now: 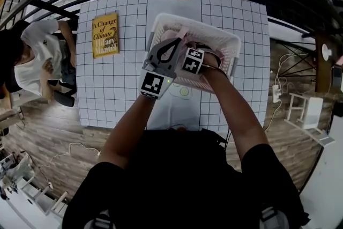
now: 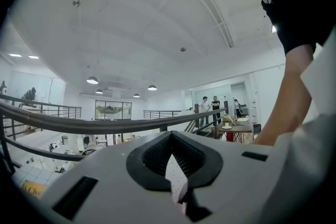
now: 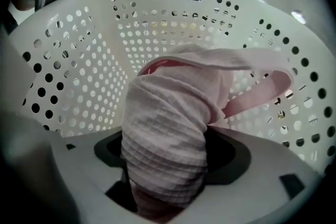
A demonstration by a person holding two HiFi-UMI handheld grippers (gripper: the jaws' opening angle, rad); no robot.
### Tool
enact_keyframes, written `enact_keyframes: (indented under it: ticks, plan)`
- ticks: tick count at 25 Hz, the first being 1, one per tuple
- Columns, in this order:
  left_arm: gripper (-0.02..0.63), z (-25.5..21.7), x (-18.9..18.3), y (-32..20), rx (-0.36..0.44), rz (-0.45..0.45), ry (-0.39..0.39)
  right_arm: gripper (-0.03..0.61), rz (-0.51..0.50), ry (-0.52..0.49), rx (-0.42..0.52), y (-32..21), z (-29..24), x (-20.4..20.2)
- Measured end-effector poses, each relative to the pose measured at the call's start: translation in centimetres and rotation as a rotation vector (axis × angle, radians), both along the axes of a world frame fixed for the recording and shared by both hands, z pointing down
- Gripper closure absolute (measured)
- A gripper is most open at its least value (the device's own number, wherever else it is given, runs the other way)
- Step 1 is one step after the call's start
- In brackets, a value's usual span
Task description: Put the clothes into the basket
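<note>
Overhead, a person holds both grippers over a white perforated basket on a gridded table; the right gripper is inside the basket, its jaws clamped on a bunched pink waffle cloth; the left gripper points upward at the basket's near left edge, its jaws drawn together, with an unidentifiable thin pale sliver between them; a yellow book lies to the left.
</note>
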State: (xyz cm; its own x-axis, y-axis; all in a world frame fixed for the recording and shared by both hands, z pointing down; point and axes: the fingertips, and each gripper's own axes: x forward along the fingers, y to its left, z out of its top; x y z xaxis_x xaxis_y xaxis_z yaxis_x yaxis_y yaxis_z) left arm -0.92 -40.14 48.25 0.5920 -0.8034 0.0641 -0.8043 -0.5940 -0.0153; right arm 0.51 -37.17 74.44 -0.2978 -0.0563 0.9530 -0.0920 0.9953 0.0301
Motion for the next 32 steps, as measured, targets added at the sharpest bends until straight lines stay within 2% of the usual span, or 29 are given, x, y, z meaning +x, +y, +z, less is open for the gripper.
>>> enact_keyframes:
  ticks: [9,21,25,32]
  plan:
    - [0.611,-0.4,-0.1,0.1,0.006,-0.001,-0.001,0.146,0.013,-0.009,-0.036,0.0,-1.0,-0.1]
    - [0.611,-1.9,-1.2,1.3,0.002,-0.016,0.007,0.141,0.032,-0.067,0.042,-0.2,-8.1,0.8]
    - [0.611,-2.9,-1.5,2.4,0.003,-0.008,0.0,0.141,0.058,-0.115,0.078,0.3,-11.8,1.6]
    - [0.611,-4.0,-1.3,4.9,-0.012,0.03,-0.014,0.143,0.141,-0.265,0.181,1.6,-19.5,3.8]
